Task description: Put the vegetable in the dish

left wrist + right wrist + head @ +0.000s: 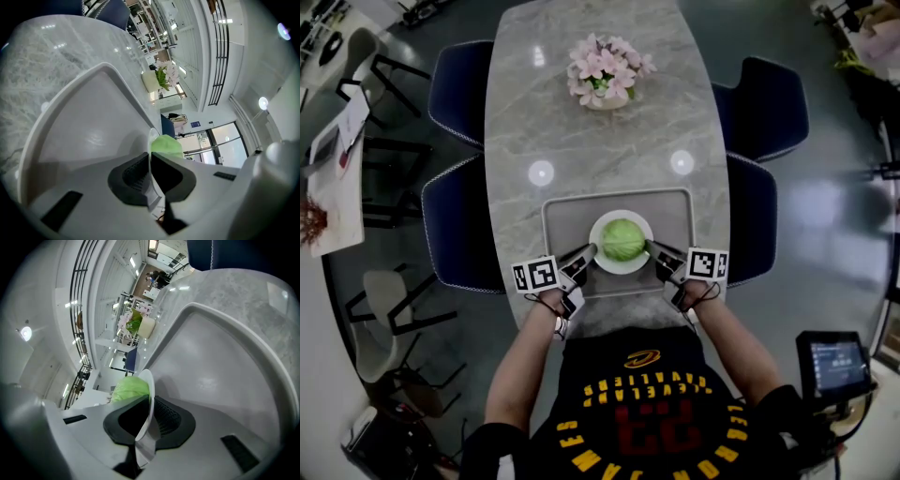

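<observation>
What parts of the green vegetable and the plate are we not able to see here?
1. Head view: whether the plate rests on the tray or is lifted; the straight-down look hides its underside.
2. Left gripper view: most of the cabbage, behind the left tool clamping the plate's rim.
3. Head view: the writing on the screen, too small.

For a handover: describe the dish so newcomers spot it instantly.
On the marble table, find the grey tray at the near end. The dish there is round, white, holds a green cabbage; left tool and right tool pinch its rim.
</observation>
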Tool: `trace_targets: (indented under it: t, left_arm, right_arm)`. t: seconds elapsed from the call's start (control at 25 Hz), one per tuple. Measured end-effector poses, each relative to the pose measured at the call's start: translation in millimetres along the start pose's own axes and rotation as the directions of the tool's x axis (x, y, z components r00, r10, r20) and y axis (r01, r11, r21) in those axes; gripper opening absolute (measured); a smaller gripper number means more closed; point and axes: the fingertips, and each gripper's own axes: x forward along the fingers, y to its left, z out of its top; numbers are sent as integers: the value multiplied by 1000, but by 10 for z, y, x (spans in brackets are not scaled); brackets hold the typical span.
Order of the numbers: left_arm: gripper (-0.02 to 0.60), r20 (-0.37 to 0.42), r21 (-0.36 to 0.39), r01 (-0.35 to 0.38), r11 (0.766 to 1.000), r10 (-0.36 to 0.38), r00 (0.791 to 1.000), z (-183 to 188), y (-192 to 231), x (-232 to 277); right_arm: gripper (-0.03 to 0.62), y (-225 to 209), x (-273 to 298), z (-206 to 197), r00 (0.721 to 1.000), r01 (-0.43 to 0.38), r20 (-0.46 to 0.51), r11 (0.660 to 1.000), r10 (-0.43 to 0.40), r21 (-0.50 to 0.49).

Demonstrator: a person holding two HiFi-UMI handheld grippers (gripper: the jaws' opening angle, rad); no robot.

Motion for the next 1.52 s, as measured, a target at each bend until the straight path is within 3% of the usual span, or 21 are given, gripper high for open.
trace_targets:
  t: [0.8,1.12,1.52]
  left_arm:
    - [15,-45,17,-111,994,111,993,-84,209,57]
    - [25,-72,87,-232,969,238,969,-108,285,68]
    - [28,-80,92,-275,957,283,956,-97,308,81]
  right_arm:
    - [29,-231,24,-103,985,155,-64,986,-158,-61]
    - [31,-240,44,-117,974,204,-78,972,-214,-116]
    - [31,-258,52,-106,967,236,-73,964,-246,-120]
